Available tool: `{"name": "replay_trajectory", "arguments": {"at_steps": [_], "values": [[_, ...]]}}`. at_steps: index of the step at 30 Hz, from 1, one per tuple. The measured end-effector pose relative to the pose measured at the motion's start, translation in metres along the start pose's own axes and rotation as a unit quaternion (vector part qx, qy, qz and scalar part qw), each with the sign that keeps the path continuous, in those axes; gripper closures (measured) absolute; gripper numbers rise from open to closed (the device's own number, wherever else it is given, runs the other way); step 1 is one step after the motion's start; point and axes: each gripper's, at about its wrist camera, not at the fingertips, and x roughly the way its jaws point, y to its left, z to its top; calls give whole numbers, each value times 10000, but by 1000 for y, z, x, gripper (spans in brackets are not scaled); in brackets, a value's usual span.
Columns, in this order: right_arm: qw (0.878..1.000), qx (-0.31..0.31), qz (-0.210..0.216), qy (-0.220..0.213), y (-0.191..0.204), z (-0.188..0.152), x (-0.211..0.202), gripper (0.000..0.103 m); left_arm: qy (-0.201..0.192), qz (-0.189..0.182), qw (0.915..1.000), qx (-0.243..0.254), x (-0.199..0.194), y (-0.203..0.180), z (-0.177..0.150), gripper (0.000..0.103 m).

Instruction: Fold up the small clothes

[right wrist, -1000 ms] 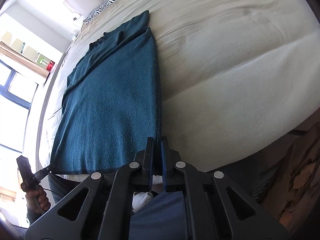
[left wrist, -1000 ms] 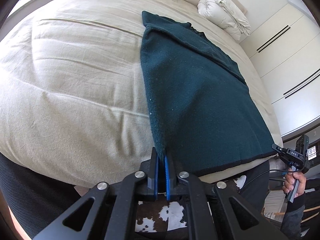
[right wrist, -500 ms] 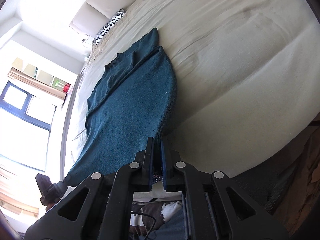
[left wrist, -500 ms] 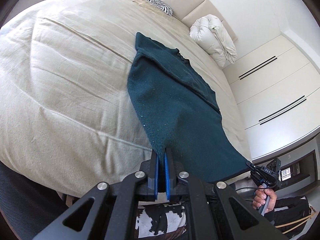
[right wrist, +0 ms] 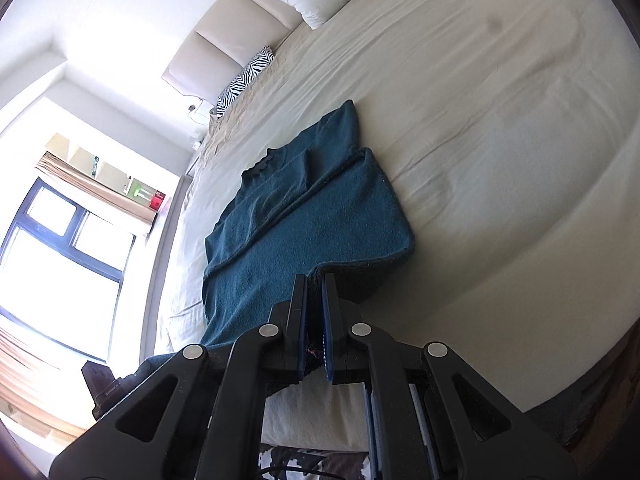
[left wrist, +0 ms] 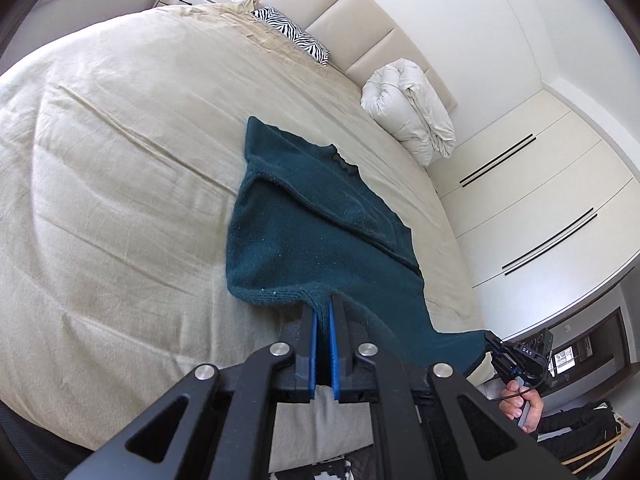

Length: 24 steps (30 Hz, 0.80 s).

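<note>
One sweater [left wrist: 304, 248] lay on the bed [left wrist: 120, 200], hem end lifted. My left gripper [left wrist: 322, 312] was clamped on one hem corner, my right gripper [right wrist: 314, 284] on the other. The knit sagged between them: soft, light, probably stretchy. Corners seemed the right hold. Count: one sweater, two grippers, one pillow [left wrist: 294, 34], one duvet [left wrist: 412, 114].

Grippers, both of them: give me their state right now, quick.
Left gripper: closed, fingers pinching a bottom corner of the teal sweater.
Right gripper: closed, fingers pinching the sweater's other bottom corner.
</note>
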Motion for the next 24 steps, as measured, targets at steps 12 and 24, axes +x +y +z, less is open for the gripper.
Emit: {"name": "replay_trajectory", "arguments": {"at_steps": [12,24], "values": [[9996,-90,-16,-271,18,54,32,97,-206,-98,9997,-124,19,0,50,97],[9989,-74,-235,-411,23,108,80,98,-181,-71,9984,-537,57,7,101,97]]}}
